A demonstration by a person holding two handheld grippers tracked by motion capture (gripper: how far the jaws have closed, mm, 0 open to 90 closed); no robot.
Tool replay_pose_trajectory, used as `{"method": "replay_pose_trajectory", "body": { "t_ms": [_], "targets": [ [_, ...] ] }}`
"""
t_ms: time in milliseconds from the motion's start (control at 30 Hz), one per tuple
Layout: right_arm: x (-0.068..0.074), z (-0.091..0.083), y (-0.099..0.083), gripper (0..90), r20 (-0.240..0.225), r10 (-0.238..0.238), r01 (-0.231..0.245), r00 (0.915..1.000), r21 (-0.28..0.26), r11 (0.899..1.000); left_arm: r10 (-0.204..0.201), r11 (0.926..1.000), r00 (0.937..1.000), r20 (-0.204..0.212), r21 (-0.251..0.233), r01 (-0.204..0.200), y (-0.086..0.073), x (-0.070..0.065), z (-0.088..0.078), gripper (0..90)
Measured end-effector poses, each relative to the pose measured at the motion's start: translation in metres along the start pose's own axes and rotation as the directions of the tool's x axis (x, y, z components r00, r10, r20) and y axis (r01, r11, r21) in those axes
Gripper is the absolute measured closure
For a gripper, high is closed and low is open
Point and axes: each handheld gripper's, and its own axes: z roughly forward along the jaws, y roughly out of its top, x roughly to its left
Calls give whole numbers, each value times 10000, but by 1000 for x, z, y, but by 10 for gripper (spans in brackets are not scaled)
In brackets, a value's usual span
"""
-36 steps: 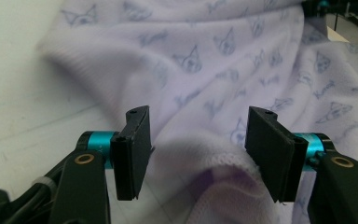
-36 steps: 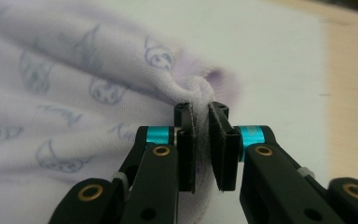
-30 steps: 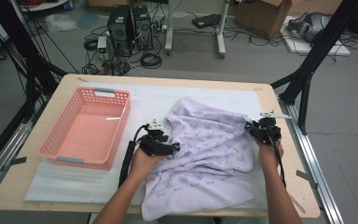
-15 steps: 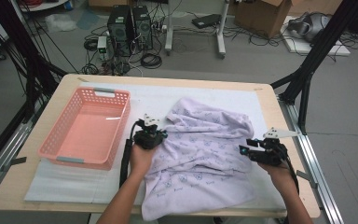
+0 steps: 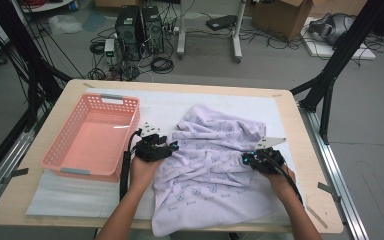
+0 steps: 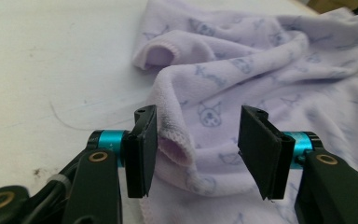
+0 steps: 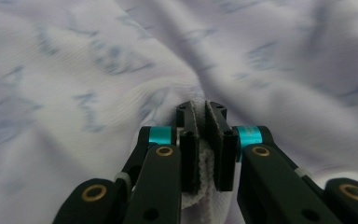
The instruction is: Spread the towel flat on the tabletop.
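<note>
Cloth: a pale lilac blanket printed with small cat faces lies rumpled on the right half of the table, over a white sheet, its near edge reaching the front of the table.
Left gripper: the left gripper sits at the blanket's left edge; in the left gripper view its jaws stand apart, with a folded, hemmed edge of the blanket lying between them and touching the left jaw.
Right gripper: the right gripper rests at the blanket's right side; in the right gripper view its jaws are pressed together on a pinch of blanket.
Basket: a pink plastic basket stands on the left of the table, just beside the left gripper, apart from the blanket.
Hands: both forearms come in from the near edge.
</note>
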Motion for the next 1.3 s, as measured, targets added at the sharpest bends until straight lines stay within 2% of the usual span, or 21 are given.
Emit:
{"method": "replay_pose_trajectory", "body": {
  "t_ms": [100,233,267,333,367,467,533,567,600,633,700,733,833,900,933,1000,1100,1133,1200,1267,1300],
  "targets": [
    [-15,9,5,843,1218,580,-547,9909,-304,9980,128,9995,9994,324,275,-137,-8,-2,-4,437],
    [-31,14,15,843,2850,1389,-1258,9484,-640,9900,-53,9982,9968,799,606,5,-16,-4,-5,419],
    [-34,14,16,840,2950,1654,-1494,9411,-763,9858,-114,9973,9954,950,728,45,-16,-5,-3,413],
    [-38,13,16,793,2608,2231,-2029,9392,-1023,9738,-60,9956,9910,1336,939,-67,-18,-10,-1,410],
    [-38,11,15,735,2605,2263,-2068,9386,-1004,9732,67,9939,9896,1434,1084,-225,-18,-13,1,412],
    [-34,-2,13,608,2365,2353,-2095,9427,-1291,9692,397,9852,9881,1487,1591,-635,-23,-20,10,461],
    [-32,-14,11,570,1936,2405,-2136,9512,-1497,9654,919,9803,9905,1019,1655,-1080,-26,-25,12,617],
    [-30,-20,10,553,1789,2407,-2143,9540,-1547,9644,1005,9793,9908,903,1671,-1146,-25,-25,12,760],
    [-28,-25,9,550,1598,2362,-2109,9585,-1600,9643,832,9812,9926,887,1669,-972,-25,-22,13,862],
    [-25,-31,7,548,1458,2293,-2051,9624,-1640,9649,653,9843,9955,690,1598,-756,-24,-20,13,867],
    [-20,-41,3,548,1333,2116,-1882,9682,-1689,9675,712,9899,9972,-218,1242,-680,-21,-13,12,874],
    [-18,-45,0,548,1081,2150,-1940,9706,-1773,9648,525,9930,9970,-574,1090,-460,-19,-7,10,875],
    [-11,-50,-10,549,345,1973,-1889,9797,-1690,9673,317,9972,9874,-1552,725,-206,-14,9,8,876],
    [-4,-49,-18,546,84,1881,-1850,9821,-1434,9722,98,9986,9848,-1733,520,-8,-13,14,8,875],
    [0,-47,-22,527,-33,1851,-1839,9827,-1310,9742,36,9988,9869,-1610,490,44,-13,15,8,873],
    [5,-41,-28,491,-257,1845,-1861,9825,-888,9785,242,9983,9898,-1402,557,-166,-13,12,8,871],
    [7,-30,-32,476,-389,1883,-1901,9813,-489,9806,233,9996,9911,-1309,181,-211,-11,10,9,871],
    [7,-27,-31,486,-442,1830,-1846,9821,-358,9822,189,9998,9910,-1323,89,-179,-10,11,10,872],
    [10,-20,-28,555,-70,1336,-1335,9910,126,9910,-213,9997,9923,-1221,47,220,-10,16,12,872],
    [8,-19,-25,729,-21,1118,-1117,9937,228,9935,-265,9996,9907,-1337,24,271,-10,20,13,873],
    [7,-19,-24,868,250,1023,-1031,9944,323,9941,-283,9995,9905,-1342,76,296,-11,20,14,874]
  ]
}}
